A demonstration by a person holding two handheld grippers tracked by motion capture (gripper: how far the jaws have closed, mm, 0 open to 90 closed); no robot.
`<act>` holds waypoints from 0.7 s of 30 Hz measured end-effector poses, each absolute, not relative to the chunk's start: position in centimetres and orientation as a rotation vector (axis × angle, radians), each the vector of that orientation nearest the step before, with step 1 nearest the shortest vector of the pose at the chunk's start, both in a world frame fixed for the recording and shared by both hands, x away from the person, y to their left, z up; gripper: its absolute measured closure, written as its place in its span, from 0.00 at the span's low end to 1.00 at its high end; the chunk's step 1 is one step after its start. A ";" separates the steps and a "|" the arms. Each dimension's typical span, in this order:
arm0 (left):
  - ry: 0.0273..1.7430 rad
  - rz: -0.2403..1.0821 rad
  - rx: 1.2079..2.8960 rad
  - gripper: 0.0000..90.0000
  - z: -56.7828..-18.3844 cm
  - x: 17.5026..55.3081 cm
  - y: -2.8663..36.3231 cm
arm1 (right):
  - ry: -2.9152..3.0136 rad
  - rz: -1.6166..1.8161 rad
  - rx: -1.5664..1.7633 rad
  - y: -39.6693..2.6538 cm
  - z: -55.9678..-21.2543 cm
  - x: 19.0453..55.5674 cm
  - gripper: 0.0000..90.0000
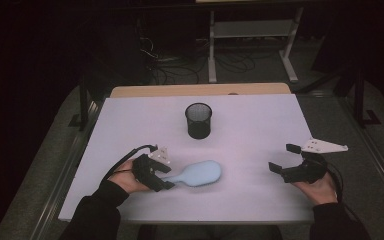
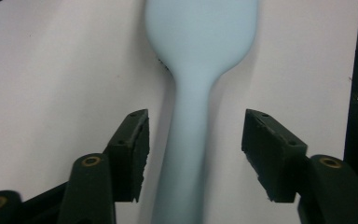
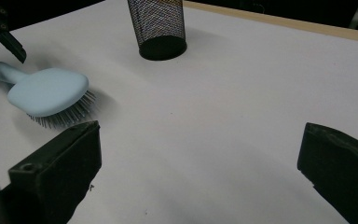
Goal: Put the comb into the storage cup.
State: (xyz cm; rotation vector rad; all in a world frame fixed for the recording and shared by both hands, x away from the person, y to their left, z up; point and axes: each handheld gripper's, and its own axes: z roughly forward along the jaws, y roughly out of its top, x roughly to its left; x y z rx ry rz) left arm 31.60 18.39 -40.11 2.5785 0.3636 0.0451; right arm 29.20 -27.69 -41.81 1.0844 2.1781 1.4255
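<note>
The light-blue hairbrush (image 2: 200, 60) is seen flat on the worktop (image 1: 260, 120), bristles down, w/ its handle between the left gripper (image 2: 193, 149) fingers, which are open & clear on both sides. The right gripper (image 1: 286, 159) fingers are spread wide, nothing held. Risk: if closed off-centre, the smooth handle could be skidded sideways or twisted out.

Pale blue hairbrush (image 1: 200, 174), black mesh cup (image 1: 198, 120), white table (image 1: 260, 150).
</note>
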 end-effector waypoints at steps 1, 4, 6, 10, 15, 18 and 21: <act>0.362 0.041 2.579 0.44 -40.2 31.6 18.3 | 2.178 1.426 1.084 -27.7 -41.8 29.2 0.00; 0.366 0.029 2.581 0.40 -40.3 31.7 18.1 | 2.179 1.426 1.084 -27.7 -41.8 29.2 0.00; 0.364 0.024 2.586 0.38 -40.4 31.7 17.9 | 2.179 1.426 1.083 -27.7 -41.8 29.2 0.00; 0.357 0.003 2.585 0.36 -40.7 31.8 17.6 | 2.179 1.428 1.083 -27.7 -41.8 29.2 0.00; 0.355 -0.010 2.590 0.34 -41.0 31.9 17.3 | 2.179 1.429 1.081 -27.7 -41.8 29.2 0.00; 0.354 -0.017 2.595 0.34 -41.1 31.9 17.1 | 2.179 1.430 1.081 -27.7 -41.8 29.2 0.00; 0.346 -0.022 2.602 0.34 -41.2 32.0 16.8 | 2.179 1.430 1.080 -27.7 -41.8 29.2 0.00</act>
